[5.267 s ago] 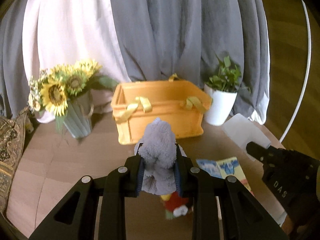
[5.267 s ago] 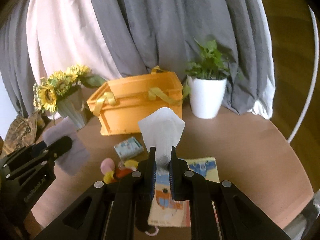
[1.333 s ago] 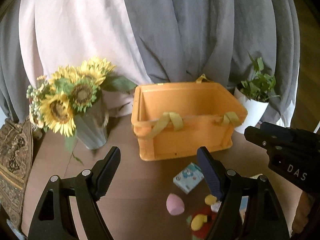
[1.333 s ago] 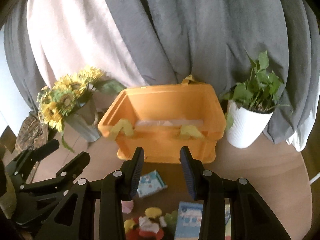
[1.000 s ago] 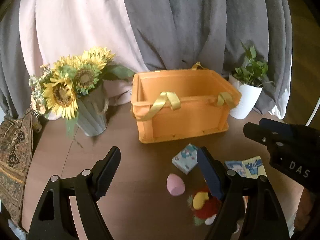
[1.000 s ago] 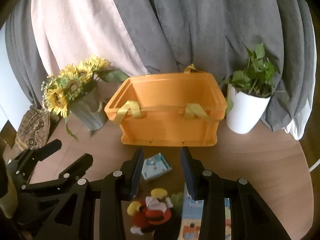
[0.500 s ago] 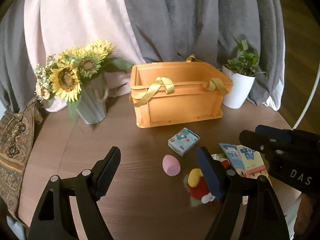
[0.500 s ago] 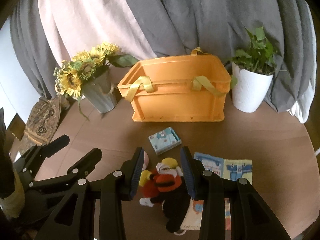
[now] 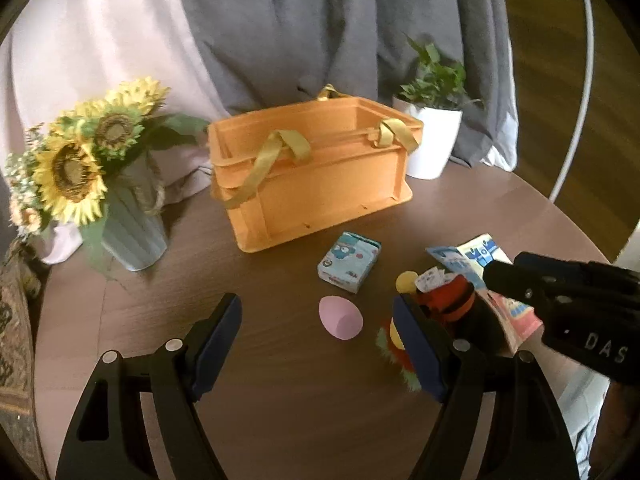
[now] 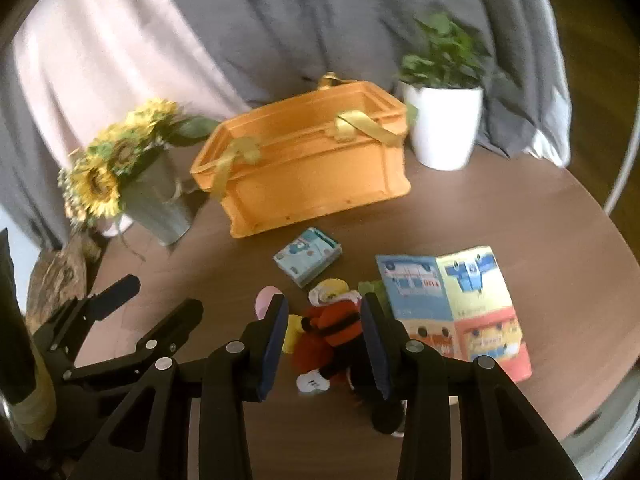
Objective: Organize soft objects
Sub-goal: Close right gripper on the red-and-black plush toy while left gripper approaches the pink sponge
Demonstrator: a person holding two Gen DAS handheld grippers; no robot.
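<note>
Plush doll (image 10: pixel 334 322) in red and orange lay low in the middle of the right wrist frame, on the round table (image 10: pixel 520 216), and the right gripper (image 10: pixel 324 334) hung over it, jaws apart on either side with no pad touching, likely lined up for a pick. Just left, the pink egg-shaped sponge (image 9: pixel 340 317) sat between the left gripper (image 9: pixel 318 344) fingers, jaws spread wide and empty. Beyond lay a small soft block (image 10: pixel 308 255), with a cloth book (image 10: pixel 452 300) spread at right. At upper centre, the orange crate (image 10: pixel 308 168) stood open-topped, presumably the destination.
</note>
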